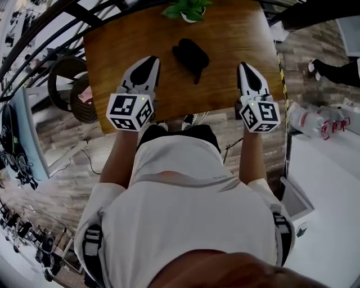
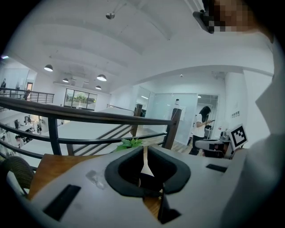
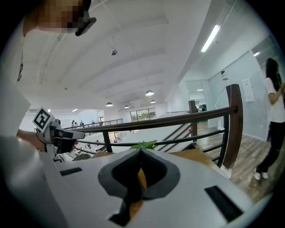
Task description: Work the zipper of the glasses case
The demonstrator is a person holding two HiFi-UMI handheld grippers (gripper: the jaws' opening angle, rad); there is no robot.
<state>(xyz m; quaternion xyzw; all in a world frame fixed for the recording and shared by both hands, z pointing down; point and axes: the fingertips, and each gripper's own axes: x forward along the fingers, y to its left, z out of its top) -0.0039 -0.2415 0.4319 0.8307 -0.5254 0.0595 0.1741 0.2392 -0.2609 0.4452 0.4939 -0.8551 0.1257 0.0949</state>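
Glasses case (image 1: 190,56) wasn't in either set of jaws. On the left gripper (image 1: 151,61) the pads were clenched tight against each other with nothing between them, and its own view only showed a sliver of tabletop past the tips. Same deal on the right gripper (image 1: 243,67), pinched closed on air.

Going outward, the case lay flat at the upper middle of the head view, on the wooden table (image 1: 236,34). It sat between the two grippers and a little higher in the frame, clear of both. A dark tab (image 1: 196,77) stuck out of its lower end. I honestly couldn't tell whether that was the zipper pull or just a strap. A potted plant (image 1: 188,8) sat just above the case at the top edge.

What I'd have worried about:
- Going in with the jaws closed like that would probably just shove the case along the table instead of catching anything.
- The case looked loose and light, so tugging the pull with one gripper while the other didn't pin the body would likely drag the whole thing.
- Any push toward the top of the frame could have bumped it into the plant.
- If that tab was a strap, grabbing it would have moved the case, not the zipper.
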